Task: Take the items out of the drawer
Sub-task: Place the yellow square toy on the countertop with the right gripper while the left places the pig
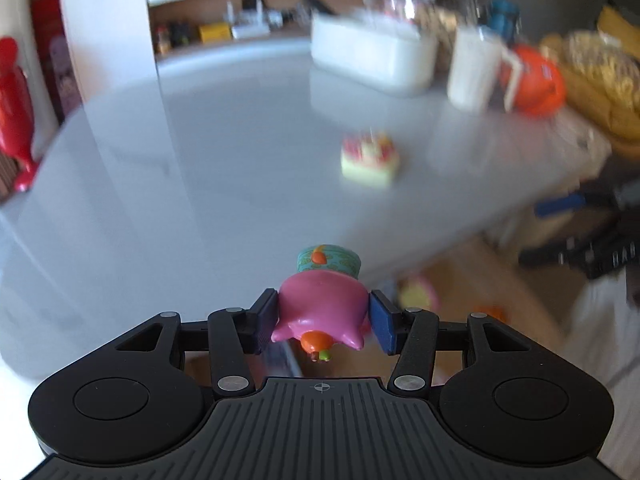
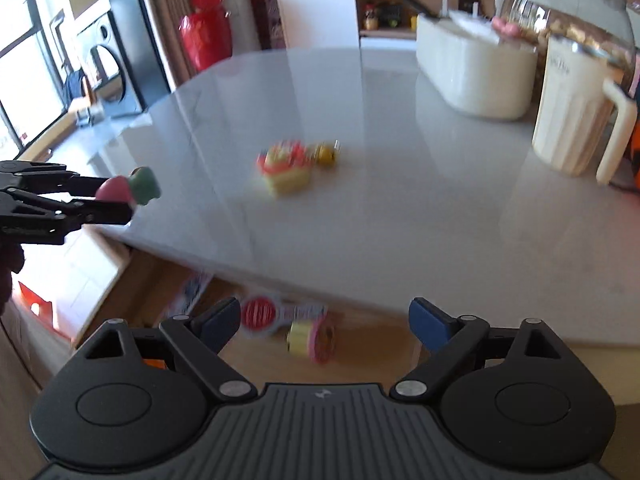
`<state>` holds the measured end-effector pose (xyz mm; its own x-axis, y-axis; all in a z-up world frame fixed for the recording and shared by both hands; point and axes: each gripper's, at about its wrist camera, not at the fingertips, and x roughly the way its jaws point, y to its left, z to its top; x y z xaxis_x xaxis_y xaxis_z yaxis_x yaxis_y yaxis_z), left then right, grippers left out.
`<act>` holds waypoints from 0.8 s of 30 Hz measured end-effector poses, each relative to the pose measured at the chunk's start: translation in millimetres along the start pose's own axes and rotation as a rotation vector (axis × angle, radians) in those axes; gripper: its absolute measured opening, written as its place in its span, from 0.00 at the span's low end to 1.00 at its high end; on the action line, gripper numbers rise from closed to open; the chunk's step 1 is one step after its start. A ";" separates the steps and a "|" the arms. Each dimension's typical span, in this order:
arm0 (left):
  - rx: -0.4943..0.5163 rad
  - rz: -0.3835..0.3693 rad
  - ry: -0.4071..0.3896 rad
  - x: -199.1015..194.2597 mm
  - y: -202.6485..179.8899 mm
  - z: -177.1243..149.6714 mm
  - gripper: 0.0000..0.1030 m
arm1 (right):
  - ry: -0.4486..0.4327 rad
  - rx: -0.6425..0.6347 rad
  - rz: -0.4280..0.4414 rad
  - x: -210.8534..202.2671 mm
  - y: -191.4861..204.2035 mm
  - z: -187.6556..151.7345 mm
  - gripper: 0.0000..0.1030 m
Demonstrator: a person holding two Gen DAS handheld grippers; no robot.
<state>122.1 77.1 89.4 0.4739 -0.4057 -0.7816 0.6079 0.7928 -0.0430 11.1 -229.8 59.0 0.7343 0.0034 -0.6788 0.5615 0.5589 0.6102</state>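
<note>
Now pink toy (image 1: 322, 304) clenched between left claw (image 1: 323, 322) pads, right claw (image 2: 326, 326) released

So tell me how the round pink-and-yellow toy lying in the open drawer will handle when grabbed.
The round pink-and-yellow toy looks like hard, glossy plastic, so probably stiff, light and a bit slippery. It lies on its side in the wooden drawer, so a nudge may roll it. The open right gripper looks wide enough.

left gripper (image 1: 323, 322): angled downward, blue pads clamped on a pink-and-teal plastic toy figure (image 1: 322, 304) | right gripper (image 2: 325, 324): angled downward, jaws spread wide, nothing between the pads
</note>
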 end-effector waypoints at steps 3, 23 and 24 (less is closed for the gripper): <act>0.068 0.004 0.158 23.8 -6.2 -20.8 0.54 | 0.036 -0.016 -0.018 11.9 7.3 -19.4 0.89; 0.071 0.073 -0.205 39.5 -7.8 100.6 0.53 | 0.125 -0.078 -0.093 67.5 20.9 -40.2 0.89; 0.037 0.045 -0.186 44.9 -3.0 105.4 0.53 | 0.123 -0.078 -0.095 66.8 20.7 -40.4 0.89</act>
<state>208.8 8.6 120.0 0.6086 -0.4504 -0.6532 0.6051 0.7960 0.0149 56.3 -184.5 9.8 0.6242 0.0463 -0.7799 0.5916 0.6240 0.5105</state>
